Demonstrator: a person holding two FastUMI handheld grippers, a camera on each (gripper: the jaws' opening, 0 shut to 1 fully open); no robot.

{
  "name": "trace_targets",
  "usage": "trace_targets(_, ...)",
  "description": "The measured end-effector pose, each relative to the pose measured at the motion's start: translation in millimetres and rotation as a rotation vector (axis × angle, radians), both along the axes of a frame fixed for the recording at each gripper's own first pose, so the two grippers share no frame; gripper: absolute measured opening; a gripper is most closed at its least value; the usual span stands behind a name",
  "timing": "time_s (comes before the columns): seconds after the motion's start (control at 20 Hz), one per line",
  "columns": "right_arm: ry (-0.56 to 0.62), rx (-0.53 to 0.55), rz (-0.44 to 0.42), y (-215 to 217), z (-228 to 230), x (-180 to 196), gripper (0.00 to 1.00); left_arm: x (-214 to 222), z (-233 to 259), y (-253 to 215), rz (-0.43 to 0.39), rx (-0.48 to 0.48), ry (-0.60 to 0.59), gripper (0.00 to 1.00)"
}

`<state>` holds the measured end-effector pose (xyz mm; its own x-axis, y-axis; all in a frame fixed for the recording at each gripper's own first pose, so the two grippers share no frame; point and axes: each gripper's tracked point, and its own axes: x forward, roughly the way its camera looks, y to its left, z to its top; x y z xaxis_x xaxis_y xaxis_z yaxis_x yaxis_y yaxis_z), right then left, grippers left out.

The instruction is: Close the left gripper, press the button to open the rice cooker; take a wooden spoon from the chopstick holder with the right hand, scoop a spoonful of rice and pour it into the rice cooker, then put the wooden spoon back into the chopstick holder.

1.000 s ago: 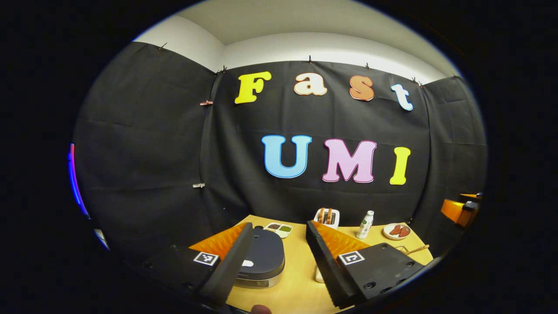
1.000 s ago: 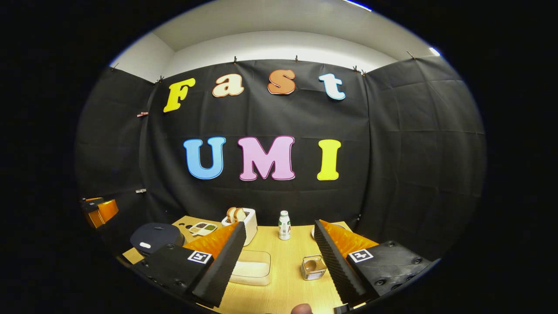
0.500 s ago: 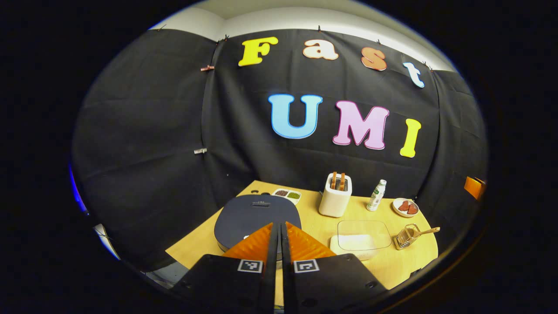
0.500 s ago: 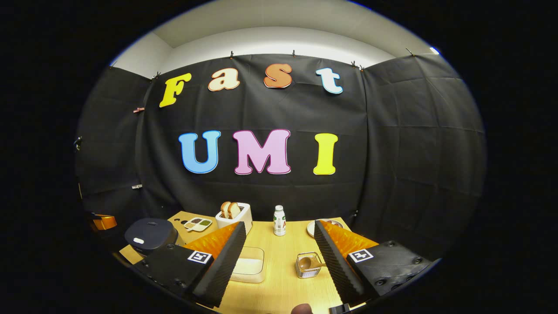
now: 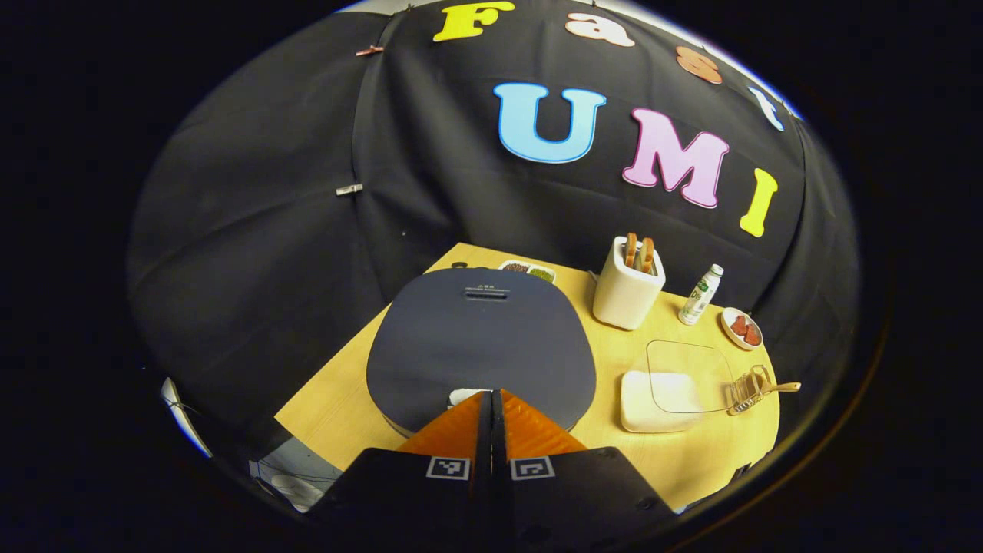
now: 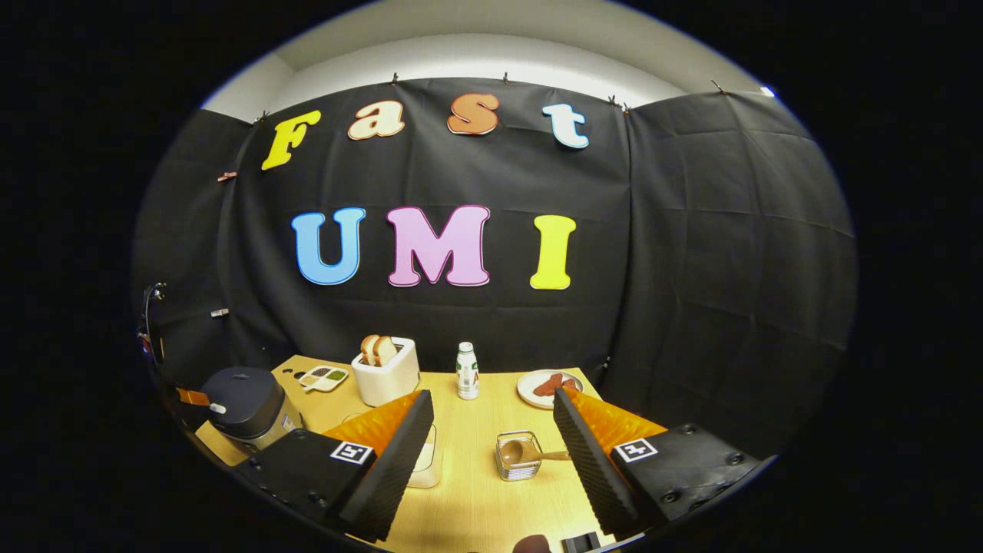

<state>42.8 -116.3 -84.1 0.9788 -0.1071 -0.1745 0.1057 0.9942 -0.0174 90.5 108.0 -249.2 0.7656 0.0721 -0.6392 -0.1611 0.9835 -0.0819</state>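
The left gripper point(image 5: 491, 399), fingers pressed together, hovers at the small white button point(image 5: 463, 396) on the dark, rounded, lidded rice cooker point(image 5: 481, 346). Pressing straight down should work best. The right gripper point(image 6: 491, 422) hangs open.

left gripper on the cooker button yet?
Cannot tell. In the left gripper view the shut gripper tips overlap the white button on the cooker lid, hiding any contact or gap.
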Motion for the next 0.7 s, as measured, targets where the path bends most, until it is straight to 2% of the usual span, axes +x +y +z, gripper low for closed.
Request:
trace_targets(0.3,0.045,0.007,-0.024,-6,-17,1,0.98,15,-22,4,-0.012,-0.051,0.060,0.05)
trace_targets(0.55,0.053,0.015,-0.027,-4,-20,0,0.98,9,-34,5,-0.007,-0.081,0.152,0.06)
trace_targets(0.7,0.063,0.017,-0.032,-6,-24,-3,0.98,10,-30,4,-0.017,-0.079,0.142,0.06)
